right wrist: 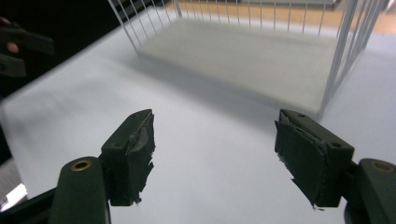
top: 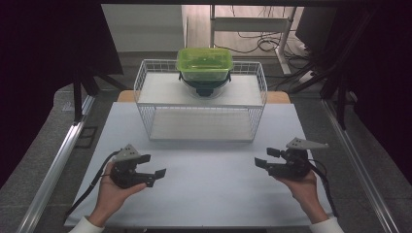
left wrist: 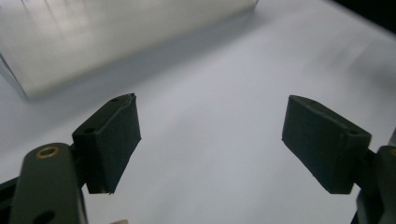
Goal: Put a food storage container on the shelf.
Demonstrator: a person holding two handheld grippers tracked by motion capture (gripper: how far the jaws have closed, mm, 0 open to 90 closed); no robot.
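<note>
A green lidded container [top: 204,63] rests on a dark bowl on the top shelf of a white wire rack [top: 201,92] at the back of the white table [top: 209,189]. My left gripper [top: 154,165] is held low over the table's front left, its jaws wide apart with nothing between them; in the left gripper view the left gripper [left wrist: 210,140] frames bare white table. My right gripper [top: 265,158] sits at the front right, pointing inward, open and empty. In the right gripper view the right gripper [right wrist: 215,149] faces the rack's lower shelf [right wrist: 243,51].
The rack's lower shelf [top: 199,125] has nothing on it. Metal rails run along both sides of the table, with dark curtains beyond them. A cable trails from each gripper toward the table's front edge. The other gripper [right wrist: 18,46] appears blurred at the left of the right gripper view.
</note>
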